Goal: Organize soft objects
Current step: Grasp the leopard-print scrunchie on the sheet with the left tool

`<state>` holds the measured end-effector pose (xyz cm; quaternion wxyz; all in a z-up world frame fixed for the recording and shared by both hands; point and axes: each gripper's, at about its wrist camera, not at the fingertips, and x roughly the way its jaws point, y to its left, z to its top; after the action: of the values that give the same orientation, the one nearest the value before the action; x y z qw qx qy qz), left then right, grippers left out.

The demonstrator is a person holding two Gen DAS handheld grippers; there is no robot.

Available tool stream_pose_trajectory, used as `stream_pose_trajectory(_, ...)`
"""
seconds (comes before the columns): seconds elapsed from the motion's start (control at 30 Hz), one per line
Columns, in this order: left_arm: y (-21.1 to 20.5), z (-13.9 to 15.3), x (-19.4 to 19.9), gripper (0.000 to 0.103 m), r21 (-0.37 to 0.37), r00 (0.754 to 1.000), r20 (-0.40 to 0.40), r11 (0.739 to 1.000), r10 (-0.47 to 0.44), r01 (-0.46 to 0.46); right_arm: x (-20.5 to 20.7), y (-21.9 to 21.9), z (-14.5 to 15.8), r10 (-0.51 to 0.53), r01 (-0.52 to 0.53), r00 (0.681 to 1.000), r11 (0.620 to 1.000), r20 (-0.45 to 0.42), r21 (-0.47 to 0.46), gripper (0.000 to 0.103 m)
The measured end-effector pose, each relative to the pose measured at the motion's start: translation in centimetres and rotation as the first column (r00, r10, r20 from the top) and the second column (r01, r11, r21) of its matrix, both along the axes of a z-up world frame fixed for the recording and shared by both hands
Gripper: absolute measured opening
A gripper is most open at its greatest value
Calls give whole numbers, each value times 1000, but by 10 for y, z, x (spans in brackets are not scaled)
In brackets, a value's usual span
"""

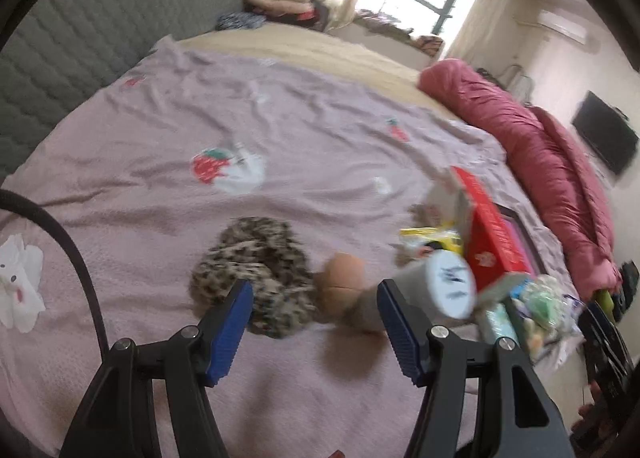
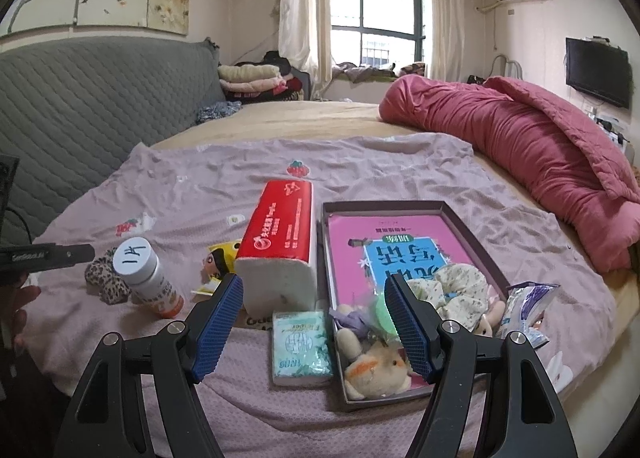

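1. Scrunchie [image 1: 256,274]: it is a soft, puffy hair band with brown and black leopard spots, bunched up in a loose ring.
2. It lies flat on the pink sheet [image 1: 160,130] on the bed, just beside a bottle [image 1: 436,290] with a white lid.
3. From the right camera the same scrunchie [image 2: 105,278] sits just behind the bottle [image 2: 150,278], on the left side of the bed.
4. The left gripper [image 1: 316,322] hangs over the sheet and tips down toward the scrunchie.
5. Its blue fingers [image 1: 230,328] stand wide apart and hold nothing. The left one covers the near edge of the scrunchie in the picture; I cannot tell if it touches.
6. The right gripper [image 2: 314,324] points down at the stuff near the bed edge. Its blue fingers [image 2: 218,324] are wide apart too, and nothing is in them.
7. A shallow box [image 2: 332,258] lies under the right gripper. It holds a pink book [image 2: 360,242], a flowery scrunchie [image 2: 456,290] and small plush toys [image 2: 376,370].
8. A red tissue pack [image 2: 280,234] lies left of the box, with a small green pack [image 2: 302,344] in front of it.
9. The leopard scrunchie is a rough ring, a bit longer from far left to near right in the left camera. It points no clear way.
10. A red blanket [image 2: 520,146] is rolled up at the far right of the bed.
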<state>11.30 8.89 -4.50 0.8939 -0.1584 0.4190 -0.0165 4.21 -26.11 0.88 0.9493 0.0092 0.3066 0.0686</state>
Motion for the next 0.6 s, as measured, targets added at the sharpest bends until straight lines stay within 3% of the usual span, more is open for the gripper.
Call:
stream_pose_trajectory(0.13,19,-21,10,64,-20,997,-47,998,53,-54,5,2,-8,0,0,1000,1000,-24,-7,74)
stream_pose_trajectory(0.3,23,-44,23,64,-61,995,-86,996,53,-59,11,4,-17,0,0,998,1000,-69,2,74)
stream_pose_trajectory(0.6,21,-63,37,64,-32,992,-106,997,69,-73,17,17,-34,19,-24,991,999,-129,-41,74)
